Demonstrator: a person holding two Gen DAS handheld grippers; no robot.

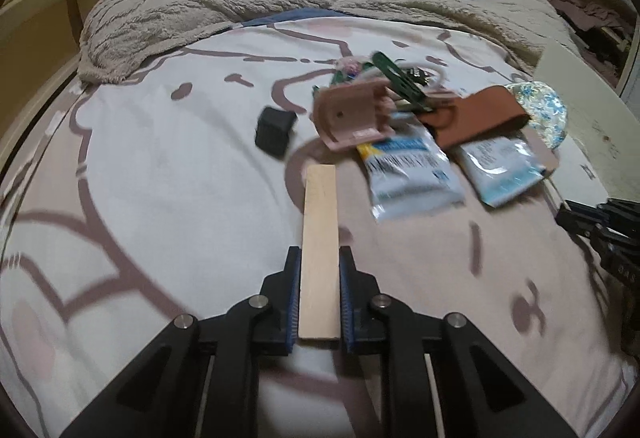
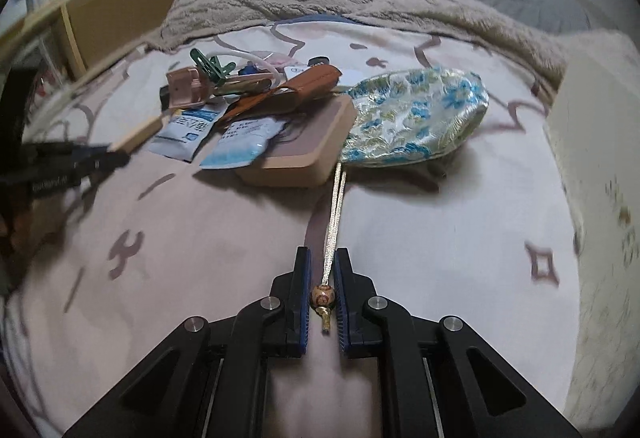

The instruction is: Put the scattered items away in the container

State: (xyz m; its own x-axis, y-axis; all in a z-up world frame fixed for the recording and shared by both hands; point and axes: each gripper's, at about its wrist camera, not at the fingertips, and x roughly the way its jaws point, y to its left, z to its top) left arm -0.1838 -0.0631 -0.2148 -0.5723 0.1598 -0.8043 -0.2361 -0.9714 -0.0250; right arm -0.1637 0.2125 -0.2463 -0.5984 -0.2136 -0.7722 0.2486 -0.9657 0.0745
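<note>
Left wrist view: the left gripper (image 1: 320, 266) is clenched on a flat pale wooden stick (image 1: 320, 250), which juts forward over the patterned bedspread (image 1: 160, 178). Far right of it lies the clutter: a black cube-shaped block (image 1: 275, 130), a pink plastic bracket (image 1: 348, 118), two blue-and-white sachets (image 1: 412, 174) and a brown leather strap (image 1: 480, 118).

Right wrist view: the right gripper (image 2: 322, 270) grips the gold cord (image 2: 335, 214) of a blue floral brocade pouch (image 2: 416, 118) at its bead; the pouch rests on the bed, touching a shallow tan box (image 2: 304, 154). A cream container wall (image 2: 592, 142) stands at the right edge.

Judgement: pick-up step in hand. Next, both loads need carrying right to the container, the pouch lifted clear without snagging.
</note>
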